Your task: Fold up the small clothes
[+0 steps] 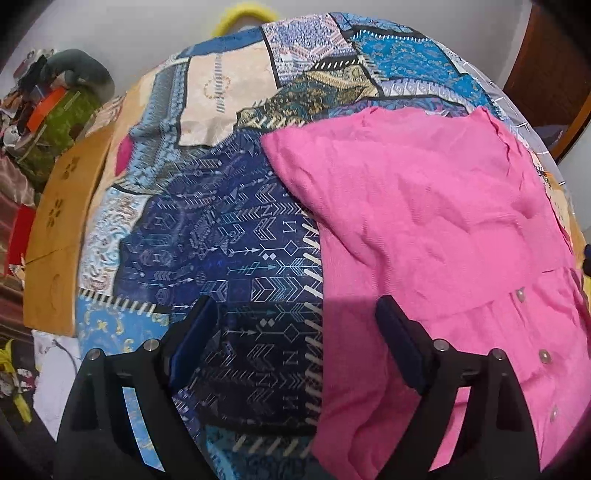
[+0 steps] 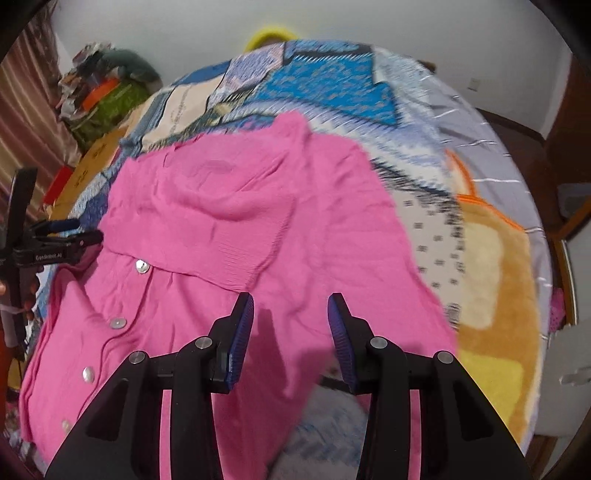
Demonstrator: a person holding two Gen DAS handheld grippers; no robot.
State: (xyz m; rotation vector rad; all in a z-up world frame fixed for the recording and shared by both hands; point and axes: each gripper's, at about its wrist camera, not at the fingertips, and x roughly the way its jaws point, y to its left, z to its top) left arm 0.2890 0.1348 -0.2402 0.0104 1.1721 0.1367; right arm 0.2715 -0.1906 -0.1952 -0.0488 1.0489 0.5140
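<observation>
A pink buttoned cardigan (image 1: 436,229) lies spread on a patterned bedspread (image 1: 229,236). In the right wrist view one sleeve (image 2: 229,199) of the cardigan (image 2: 207,302) is folded across its front, above the row of buttons (image 2: 118,323). My left gripper (image 1: 295,314) hovers open and wide over the cardigan's left edge, with nothing between its fingers; it also shows at the left rim as the left gripper (image 2: 75,230). My right gripper (image 2: 291,308) hangs over the cardigan's lower right part, jaws partly apart and holding nothing.
A tan board (image 1: 62,229) runs along the bed's left side, with a cluttered pile (image 1: 55,96) behind it. A yellow ring (image 1: 243,16) peeks over the far edge. An orange and yellow blanket (image 2: 495,280) lies to the right; dark wooden furniture (image 2: 569,155) stands beyond.
</observation>
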